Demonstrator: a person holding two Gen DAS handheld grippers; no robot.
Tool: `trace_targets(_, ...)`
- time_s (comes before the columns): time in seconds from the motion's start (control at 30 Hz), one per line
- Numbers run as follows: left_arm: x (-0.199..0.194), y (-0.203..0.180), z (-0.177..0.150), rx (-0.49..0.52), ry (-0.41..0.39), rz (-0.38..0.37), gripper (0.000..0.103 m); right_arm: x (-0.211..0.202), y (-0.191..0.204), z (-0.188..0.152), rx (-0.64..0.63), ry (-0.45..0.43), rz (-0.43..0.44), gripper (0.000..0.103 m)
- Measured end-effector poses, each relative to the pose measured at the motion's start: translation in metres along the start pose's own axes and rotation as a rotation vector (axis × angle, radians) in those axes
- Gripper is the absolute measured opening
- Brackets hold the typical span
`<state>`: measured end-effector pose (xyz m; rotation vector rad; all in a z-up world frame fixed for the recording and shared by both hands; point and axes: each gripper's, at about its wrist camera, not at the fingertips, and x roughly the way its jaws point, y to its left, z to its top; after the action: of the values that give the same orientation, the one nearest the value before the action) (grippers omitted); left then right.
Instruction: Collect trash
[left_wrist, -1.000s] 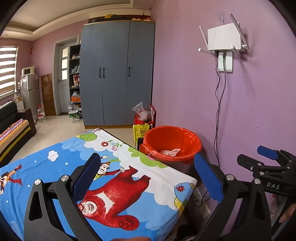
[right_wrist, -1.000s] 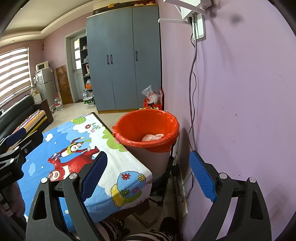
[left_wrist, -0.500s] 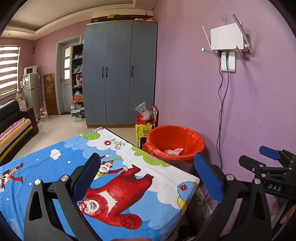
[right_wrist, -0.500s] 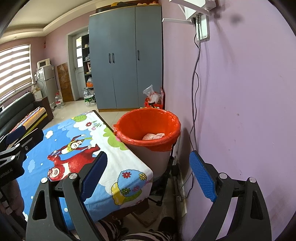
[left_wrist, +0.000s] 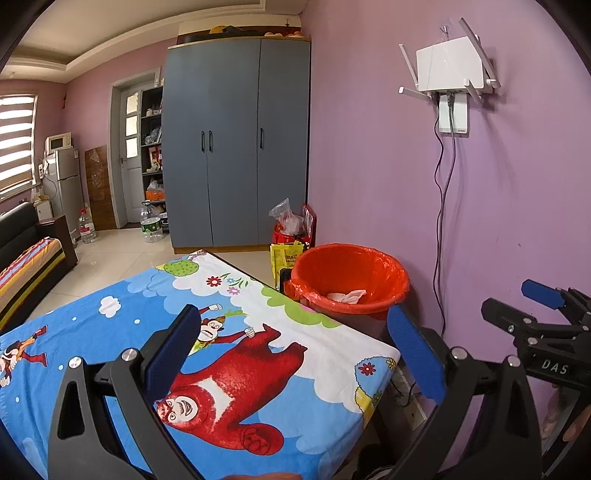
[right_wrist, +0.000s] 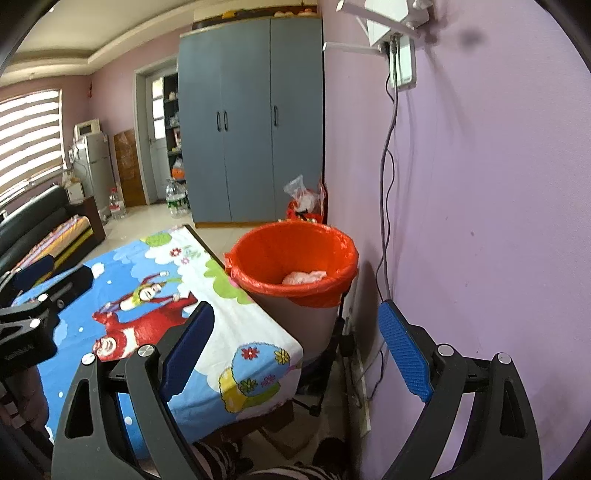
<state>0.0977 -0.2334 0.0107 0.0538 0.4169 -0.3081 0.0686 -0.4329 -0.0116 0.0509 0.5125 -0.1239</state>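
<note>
Both grippers hang spread and empty, the right gripper (right_wrist: 295, 354) nearer the red-lined bin (right_wrist: 295, 291) at its twelve o'clock, the left gripper (left_wrist: 295, 354) seeing it at one o'clock, crumpled tissue (right_wrist: 304, 277) already lying inside.

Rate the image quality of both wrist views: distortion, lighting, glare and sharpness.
Left wrist view: strong fisheye bending, dark corners, the wardrobe bowed; bright window blinds wash out; the bin looks sharp. Right wrist view: same curved edges and vignette; the router is cut off at the top, a soft shadow beside it on the wall; the tablecloth is crisp.
</note>
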Motion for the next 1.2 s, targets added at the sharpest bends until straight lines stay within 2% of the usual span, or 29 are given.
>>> trace_targets(0.27, -0.002, -0.003, -0.001, 0.009, -0.004, -0.004, 0.098, 0.0, -0.004, -0.006, 0.002, -0.053, -0.005, 0.085)
trace_targets(1.2, -0.002, -0.006, -0.004, 0.032, 0.008, -0.004, 0.098, -0.003, -0.003, -0.01, 0.009, -0.063, 0.008, 0.085)
